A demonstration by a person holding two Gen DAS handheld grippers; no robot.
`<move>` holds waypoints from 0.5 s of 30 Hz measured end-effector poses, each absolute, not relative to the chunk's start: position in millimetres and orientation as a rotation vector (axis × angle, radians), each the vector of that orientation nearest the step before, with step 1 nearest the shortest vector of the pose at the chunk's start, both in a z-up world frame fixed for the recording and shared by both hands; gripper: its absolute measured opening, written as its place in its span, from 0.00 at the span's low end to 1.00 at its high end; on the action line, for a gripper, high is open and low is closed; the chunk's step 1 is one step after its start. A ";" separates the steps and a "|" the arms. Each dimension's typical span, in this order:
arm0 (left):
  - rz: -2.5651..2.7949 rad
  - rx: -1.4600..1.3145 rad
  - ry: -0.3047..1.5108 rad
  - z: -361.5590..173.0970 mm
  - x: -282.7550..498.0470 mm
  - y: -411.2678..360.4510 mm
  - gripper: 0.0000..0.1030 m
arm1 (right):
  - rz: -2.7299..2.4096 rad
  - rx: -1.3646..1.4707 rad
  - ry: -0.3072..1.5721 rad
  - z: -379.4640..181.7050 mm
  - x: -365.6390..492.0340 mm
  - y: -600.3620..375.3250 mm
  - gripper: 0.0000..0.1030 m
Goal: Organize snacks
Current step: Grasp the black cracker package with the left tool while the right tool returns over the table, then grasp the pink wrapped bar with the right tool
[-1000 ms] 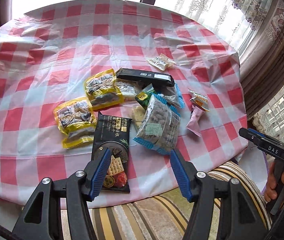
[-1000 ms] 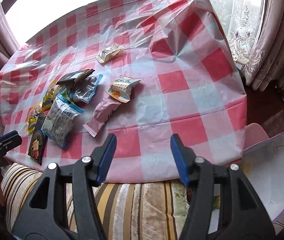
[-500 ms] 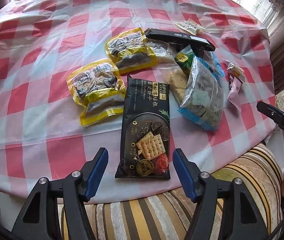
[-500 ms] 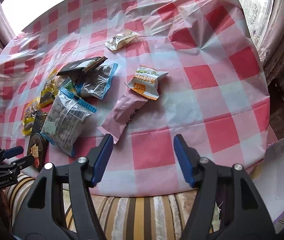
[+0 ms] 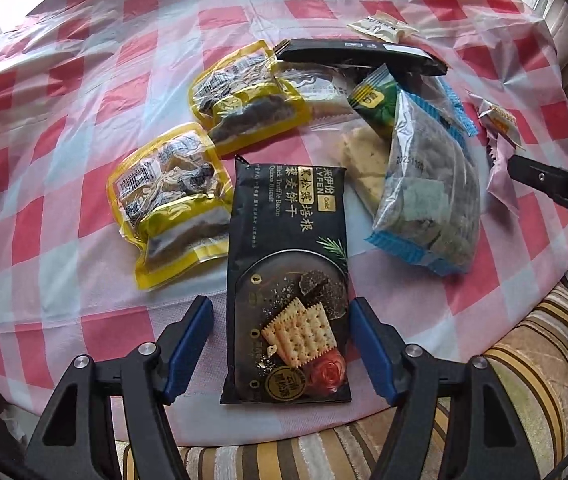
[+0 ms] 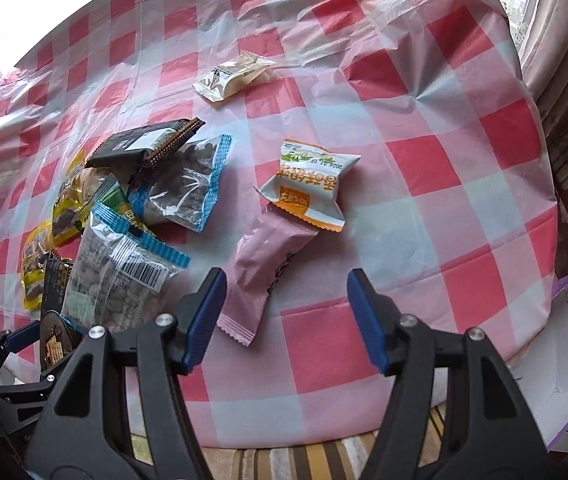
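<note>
Jaws of both grippers held wide; left gripper (image 5: 281, 314) straddling black cracker packet (image 5: 287, 276) marked "Black Truffle Bacon".

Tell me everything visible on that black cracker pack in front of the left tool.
The black cracker pack is a long, glossy, sealed pouch lying flat on the checked tablecloth, printed with crackers, gold Chinese lettering and "Black Truffle Bacon". Its near end sits between the open left tool fingers, seemingly untouched. A yellow pouch overlaps its left edge.

"Black Truffle Bacon" on black cracker pack (image 5: 288, 276)
</note>
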State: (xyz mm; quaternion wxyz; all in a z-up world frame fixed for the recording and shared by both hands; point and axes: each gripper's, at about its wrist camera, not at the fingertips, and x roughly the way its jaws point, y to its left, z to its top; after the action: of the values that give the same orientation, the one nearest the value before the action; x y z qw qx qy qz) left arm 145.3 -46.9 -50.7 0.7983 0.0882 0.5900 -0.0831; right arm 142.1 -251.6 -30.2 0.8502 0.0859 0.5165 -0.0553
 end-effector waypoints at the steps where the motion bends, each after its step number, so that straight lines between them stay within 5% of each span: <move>1: -0.181 0.189 1.261 -50.4 144.9 -46.9 0.68 | -0.122 0.183 1.088 -31.2 145.3 -250.1 0.64; 6: -0.190 0.191 1.232 -43.9 146.5 -53.9 0.49 | -0.170 0.158 1.095 -37.9 160.3 -241.3 0.64; 11: -0.201 0.142 1.223 -41.7 141.8 -47.7 0.49 | -0.201 0.152 1.122 -48.2 170.2 -241.8 0.64; 15: -0.232 0.048 1.211 -35.0 136.6 -39.3 0.49 | -0.193 0.154 1.129 -51.7 170.4 -243.2 0.47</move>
State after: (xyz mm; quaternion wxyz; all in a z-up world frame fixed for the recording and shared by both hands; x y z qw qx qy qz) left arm 136.6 -39.3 -35.0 0.8156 0.0223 0.5679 -0.1089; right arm 170.3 -243.2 -51.7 0.8377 0.0730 0.5335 -0.0914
